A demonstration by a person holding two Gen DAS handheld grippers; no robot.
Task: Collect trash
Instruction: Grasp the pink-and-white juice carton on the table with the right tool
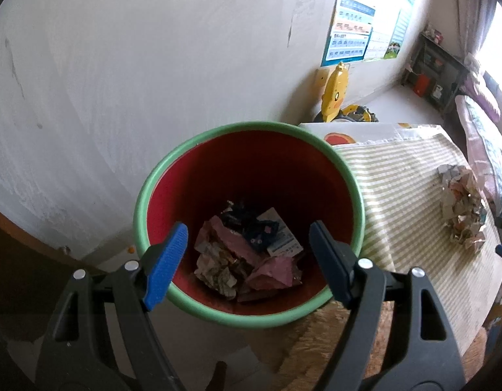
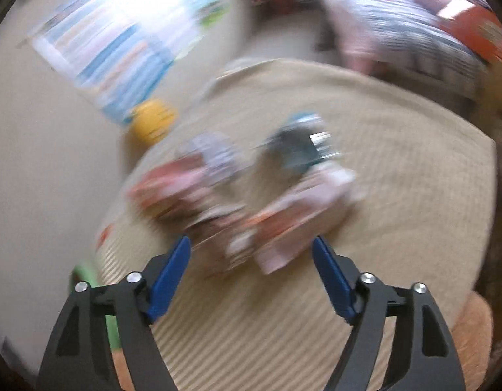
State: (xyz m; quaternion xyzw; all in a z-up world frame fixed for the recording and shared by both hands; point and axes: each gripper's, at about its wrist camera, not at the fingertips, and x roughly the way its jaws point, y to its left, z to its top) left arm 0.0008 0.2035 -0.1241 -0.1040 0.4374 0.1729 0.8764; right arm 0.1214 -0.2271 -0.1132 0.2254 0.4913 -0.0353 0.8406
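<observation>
A red bin with a green rim point(image 1: 173, 159) stands beside the table in the left wrist view. Several crumpled papers and wrappers point(image 1: 247, 254) lie at its bottom. My left gripper point(image 1: 249, 233) hangs open over the bin's mouth with nothing between its blue pads. More crumpled paper point(image 1: 461, 208) rests on the striped tablecloth to the right. The right wrist view is heavily blurred. There my right gripper point(image 2: 251, 247) stands open above the cloth, with a pile of crumpled trash point(image 2: 244, 189) just beyond its fingertips and nothing between them.
A striped cloth point(image 1: 400, 195) covers the table; its bare woven edge shows near the bin. A yellow toy point(image 1: 335, 91) leans on the white wall under a poster point(image 1: 352, 29). A shelf and bedding stand at the far right. A green bin edge point(image 2: 85, 273) shows at the lower left.
</observation>
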